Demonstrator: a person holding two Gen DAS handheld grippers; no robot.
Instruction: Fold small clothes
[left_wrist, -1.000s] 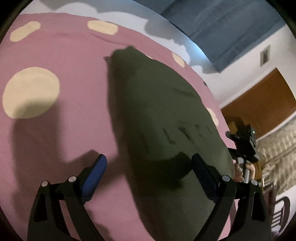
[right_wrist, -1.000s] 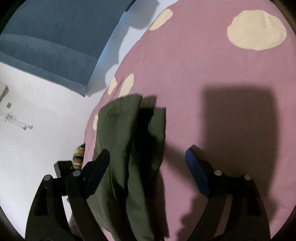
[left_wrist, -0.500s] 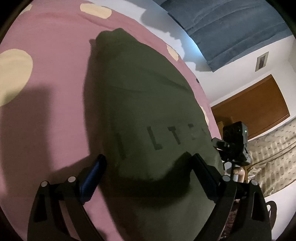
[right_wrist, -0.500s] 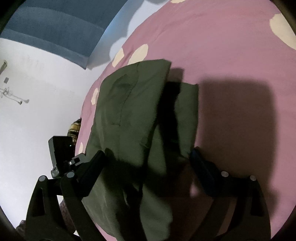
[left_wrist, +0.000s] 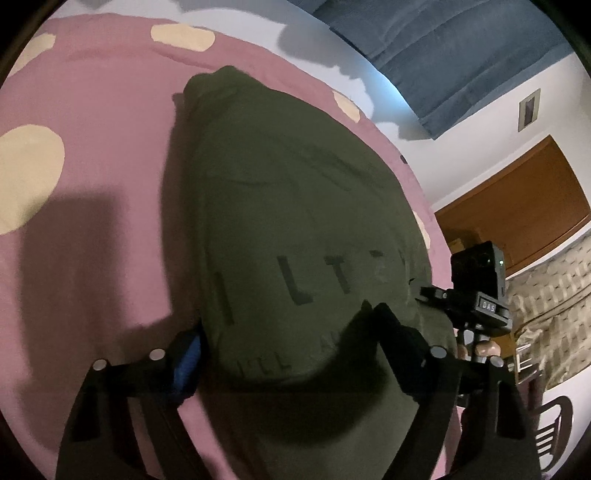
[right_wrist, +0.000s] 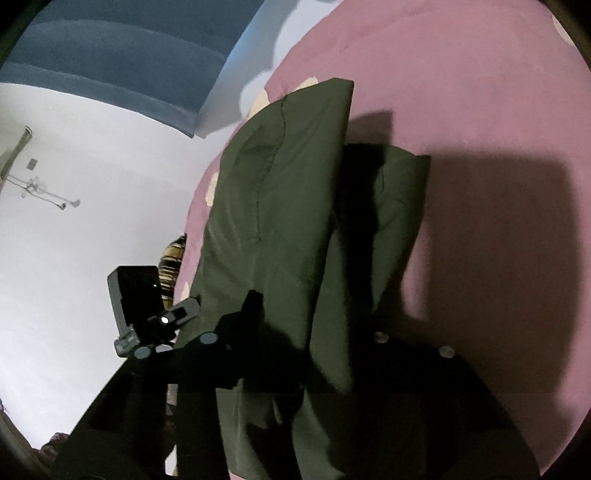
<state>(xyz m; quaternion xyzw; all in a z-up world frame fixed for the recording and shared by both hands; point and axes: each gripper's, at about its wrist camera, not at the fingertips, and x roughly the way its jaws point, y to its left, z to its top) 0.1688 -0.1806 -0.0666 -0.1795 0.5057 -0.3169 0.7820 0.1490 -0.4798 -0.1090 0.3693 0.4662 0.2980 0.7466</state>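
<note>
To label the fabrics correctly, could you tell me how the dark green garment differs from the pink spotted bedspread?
The dark olive-green garment is plain with faint dark lettering; the pink bedspread carries cream spots. The garment lies folded in layers, the bedspread spread flat beneath it. The garment is far smaller. Both are soft fabric.

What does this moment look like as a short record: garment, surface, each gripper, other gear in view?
garment: dark green shirt, partly folded, dark lettering on top
surface: pink bedspread with cream dots
left gripper: open, fingers straddling the shirt's near edge
right gripper: low over the shirt's near end, jaw state lost in shadow
other gear: each wrist view shows the opposite gripper's camera
background: blue curtain, white wall, wooden door
</note>
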